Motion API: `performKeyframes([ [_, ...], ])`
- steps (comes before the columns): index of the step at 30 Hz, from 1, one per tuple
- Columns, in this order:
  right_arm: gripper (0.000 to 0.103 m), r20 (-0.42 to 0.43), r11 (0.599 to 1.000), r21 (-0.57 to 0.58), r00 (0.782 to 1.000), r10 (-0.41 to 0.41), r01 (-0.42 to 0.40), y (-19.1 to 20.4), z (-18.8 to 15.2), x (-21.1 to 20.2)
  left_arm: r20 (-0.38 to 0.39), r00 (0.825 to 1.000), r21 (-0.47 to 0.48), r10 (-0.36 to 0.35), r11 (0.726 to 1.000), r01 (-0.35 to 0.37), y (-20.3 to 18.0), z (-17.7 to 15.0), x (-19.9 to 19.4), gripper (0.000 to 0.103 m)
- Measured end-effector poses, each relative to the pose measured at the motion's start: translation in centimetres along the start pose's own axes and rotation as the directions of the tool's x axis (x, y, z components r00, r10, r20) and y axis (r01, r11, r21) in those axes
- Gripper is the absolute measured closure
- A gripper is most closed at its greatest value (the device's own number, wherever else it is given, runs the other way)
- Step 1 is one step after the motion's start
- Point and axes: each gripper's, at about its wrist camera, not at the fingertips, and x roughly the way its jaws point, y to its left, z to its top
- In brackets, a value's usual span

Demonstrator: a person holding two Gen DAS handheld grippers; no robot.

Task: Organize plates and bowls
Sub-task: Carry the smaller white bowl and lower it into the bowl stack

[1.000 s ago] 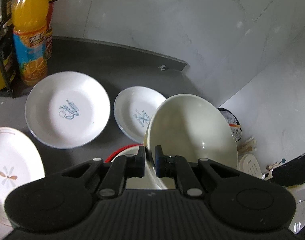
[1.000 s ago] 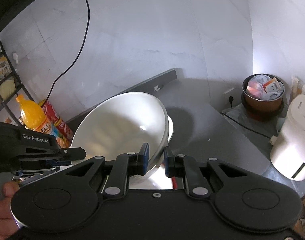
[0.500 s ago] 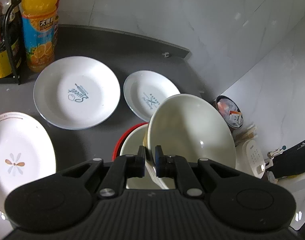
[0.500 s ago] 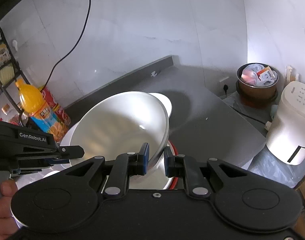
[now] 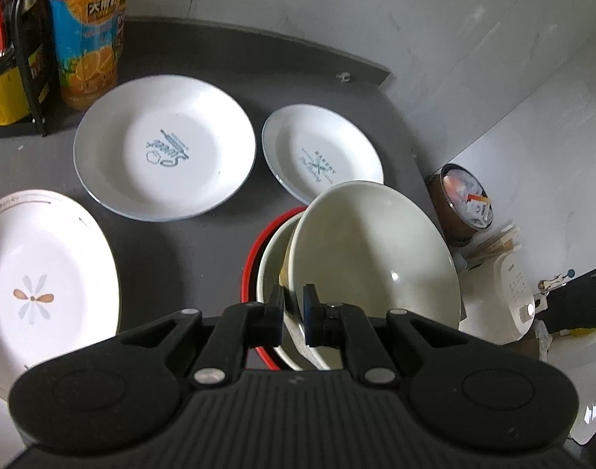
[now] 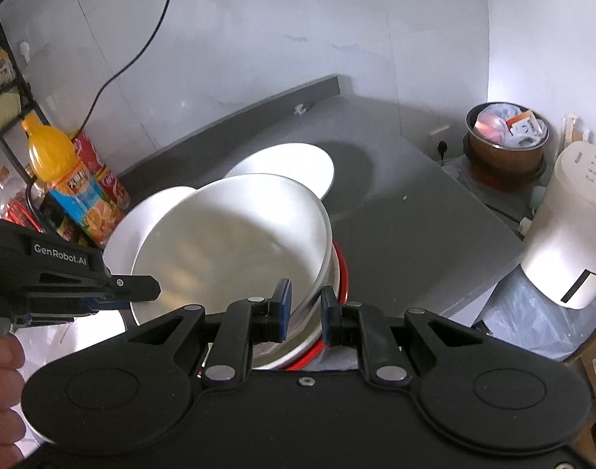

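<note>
While the left gripper (image 5: 294, 305) is clamped on the near rim of a cream bowl (image 5: 376, 258), the left wrist view shows that bowl tilted above another bowl (image 5: 272, 258) nested in a red-rimmed dish (image 5: 255, 250) on the dark counter (image 5: 173, 250). Three plates lie apart: a flower plate (image 5: 40, 281), a "Sweet" plate (image 5: 165, 148) and a smaller printed plate (image 5: 321, 160).

Seen from the right wrist, the right gripper (image 6: 306, 305) straddles the same bowl's rim (image 6: 317, 273) with its fingers slightly apart, seemingly not pinching. Only this view shows the left gripper's body (image 6: 63, 277) and a person's hand (image 6: 0, 383).

Glazed ceramic is probably heavy, slippery and chip-prone; the rim is the sensible hold.
</note>
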Motion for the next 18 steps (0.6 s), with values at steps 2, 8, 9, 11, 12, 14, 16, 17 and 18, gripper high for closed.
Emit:
performKeyframes([
  [2,0.088,-0.019,1.000,-0.007,1.000,-0.004,0.004,0.0,-0.1,0.4,-0.014,1.000,-0.002,0.009,1.000,-0.009,0.2,-0.1,0.4,0.095],
  [8,0.087,-0.044,0.999,-0.046,0.999,-0.008,0.006,0.2,-0.1,1.3,-0.023,0.999,0.001,0.044,0.999,-0.044,0.2,-0.4,1.1,0.095],
  [9,0.087,-0.053,0.999,-0.046,0.999,-0.004,0.002,0.1,0.0,1.5,-0.025,0.999,-0.001,0.045,0.999,-0.045,0.1,-0.4,1.2,0.095],
  [11,0.085,-0.073,0.999,-0.039,0.997,0.003,-0.006,-0.1,0.1,1.9,-0.032,0.998,-0.004,0.048,0.999,-0.048,0.2,-0.3,1.5,0.095],
  [12,0.082,-0.087,0.999,-0.023,0.996,0.024,-0.026,-0.3,0.2,2.1,-0.033,0.998,-0.002,0.054,0.999,-0.055,0.2,-0.2,1.6,0.095],
  [14,0.081,-0.102,0.999,-0.013,0.994,0.043,-0.044,-0.5,0.5,2.2,-0.026,0.997,0.013,0.078,0.997,-0.078,0.1,0.0,1.7,0.094],
  [16,0.081,-0.115,0.998,-0.015,0.991,0.061,-0.063,-0.8,0.6,2.3,-0.020,0.995,0.019,0.095,0.995,-0.095,0.3,0.2,1.6,0.092],
  [17,0.081,-0.121,0.997,-0.015,0.990,0.071,-0.073,-0.9,0.7,2.3,-0.017,0.995,0.012,0.096,0.995,-0.095,0.4,0.4,1.4,0.091],
  [18,0.081,-0.123,0.996,-0.015,0.989,0.082,-0.084,-1.1,0.8,2.3,-0.015,0.995,0.009,0.095,0.995,-0.095,0.5,0.6,1.3,0.091],
])
